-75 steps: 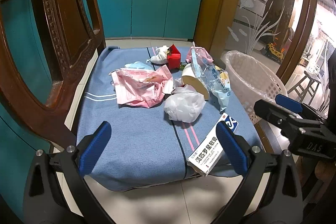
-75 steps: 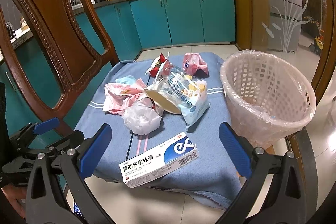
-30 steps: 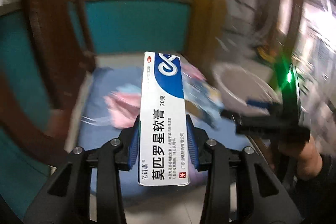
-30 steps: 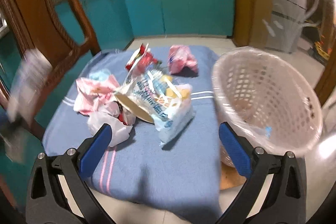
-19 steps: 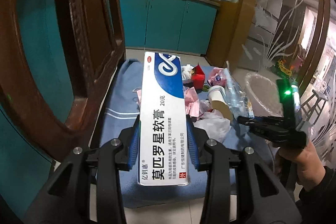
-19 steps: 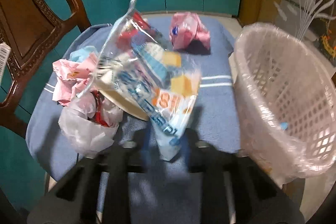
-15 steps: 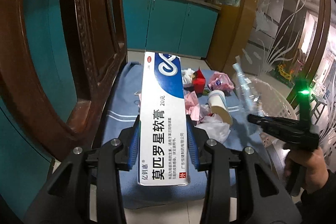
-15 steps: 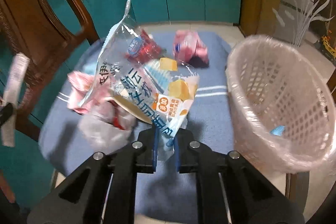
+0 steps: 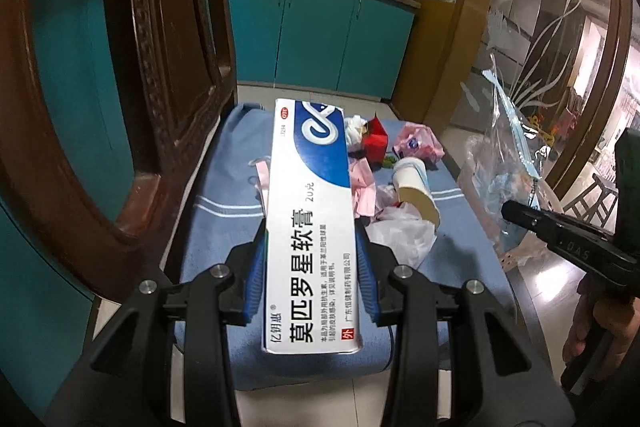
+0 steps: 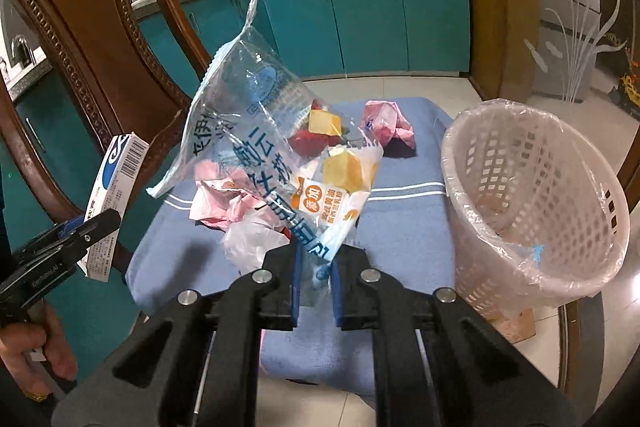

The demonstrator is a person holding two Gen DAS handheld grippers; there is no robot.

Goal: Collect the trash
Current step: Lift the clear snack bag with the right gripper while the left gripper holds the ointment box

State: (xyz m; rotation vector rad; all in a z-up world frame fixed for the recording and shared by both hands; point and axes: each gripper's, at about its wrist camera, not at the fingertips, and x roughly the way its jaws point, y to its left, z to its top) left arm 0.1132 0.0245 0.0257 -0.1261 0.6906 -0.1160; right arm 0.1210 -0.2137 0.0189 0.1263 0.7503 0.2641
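Both pickups confirmed: the right gripper (image 10: 314, 281) has clamped the snack bag (image 10: 276, 151), lifted off the blue cloth (image 10: 404, 223)'s middle, the left gripper (image 9: 310, 273) holds the ointment box (image 9: 310, 223) aloft, and the basket (image 10: 532, 203) at the cloth's right edge awaits both.

The ointment box (image 9: 310, 227) in the left gripper (image 9: 310, 267) hid most of the pink wrapper (image 9: 364, 187) beyond it (only edges showed). The clear snack bag (image 10: 280, 155) above the right gripper (image 10: 314, 279) screened the litter behind.

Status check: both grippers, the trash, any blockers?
Left gripper shut on ointment box. Right gripper shut on snack bag. Basket at right, open, nothing blocking it.
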